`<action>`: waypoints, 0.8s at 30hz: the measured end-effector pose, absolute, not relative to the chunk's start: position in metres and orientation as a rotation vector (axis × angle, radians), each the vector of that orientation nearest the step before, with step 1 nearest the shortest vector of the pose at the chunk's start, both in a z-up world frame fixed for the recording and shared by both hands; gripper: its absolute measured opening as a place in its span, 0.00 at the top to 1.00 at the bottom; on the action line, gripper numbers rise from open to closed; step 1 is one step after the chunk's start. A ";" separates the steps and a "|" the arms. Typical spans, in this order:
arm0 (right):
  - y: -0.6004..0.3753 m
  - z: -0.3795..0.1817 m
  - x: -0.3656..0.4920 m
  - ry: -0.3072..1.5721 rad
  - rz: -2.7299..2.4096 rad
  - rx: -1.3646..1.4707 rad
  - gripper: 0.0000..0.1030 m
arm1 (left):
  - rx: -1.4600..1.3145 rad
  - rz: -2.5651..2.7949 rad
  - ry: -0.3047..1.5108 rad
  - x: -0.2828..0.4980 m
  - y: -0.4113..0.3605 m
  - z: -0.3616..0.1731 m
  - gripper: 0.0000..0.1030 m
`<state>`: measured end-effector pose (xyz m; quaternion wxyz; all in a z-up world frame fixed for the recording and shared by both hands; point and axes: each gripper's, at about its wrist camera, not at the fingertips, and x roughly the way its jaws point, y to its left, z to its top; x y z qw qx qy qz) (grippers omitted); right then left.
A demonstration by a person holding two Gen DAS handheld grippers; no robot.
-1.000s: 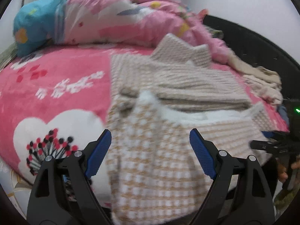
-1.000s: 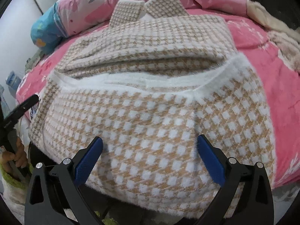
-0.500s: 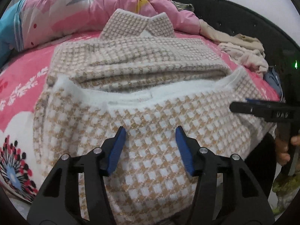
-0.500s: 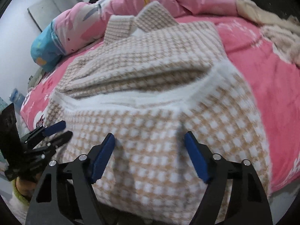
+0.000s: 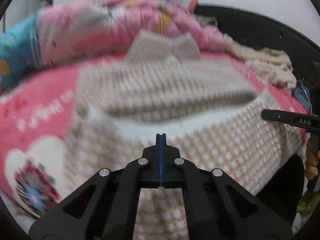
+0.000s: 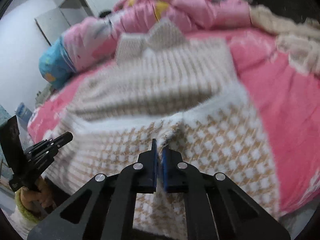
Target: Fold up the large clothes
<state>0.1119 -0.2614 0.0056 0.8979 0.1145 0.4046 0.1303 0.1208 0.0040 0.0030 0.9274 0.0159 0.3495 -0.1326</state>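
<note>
A beige and white checked coat (image 5: 160, 88) lies on the pink bed, collar at the far end, its lower part hanging over the near bed edge; it also shows in the right wrist view (image 6: 220, 140). My left gripper (image 5: 161, 138) is shut over the coat's lower part, with no fabric visible between the pads. My right gripper (image 6: 159, 148) is shut on a pinched fold of the coat's lower part. Each gripper shows in the other's view, the right one (image 5: 290, 119) and the left one (image 6: 52, 142). Both views are motion-blurred.
A pink patterned sheet (image 5: 40, 104) covers the bed. A pink and blue quilt (image 5: 100, 32) is bunched at the far end. Cream clothes (image 5: 270, 64) lie at the far right by a black headboard (image 5: 260, 32). A white cabinet (image 6: 60, 16) stands behind.
Both grippers went from wide open to shut. The right one has pinched a fold of the coat. Both views shifted closer to the coat's lower part.
</note>
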 end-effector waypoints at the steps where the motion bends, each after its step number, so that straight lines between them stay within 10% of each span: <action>1: -0.260 0.013 0.115 0.814 0.273 0.224 0.95 | 0.042 -0.254 0.687 0.122 0.006 0.012 1.00; 10: -0.254 -0.050 0.140 0.915 0.201 0.171 0.95 | -0.082 -0.311 0.863 0.142 0.031 -0.015 1.00; 14: -0.263 -0.050 0.140 0.912 0.219 0.234 0.95 | -0.136 -0.404 0.929 0.131 0.030 -0.029 0.58; 24: -0.255 -0.033 0.140 0.851 0.221 0.139 0.95 | 0.008 -0.293 0.954 0.140 0.005 -0.033 0.58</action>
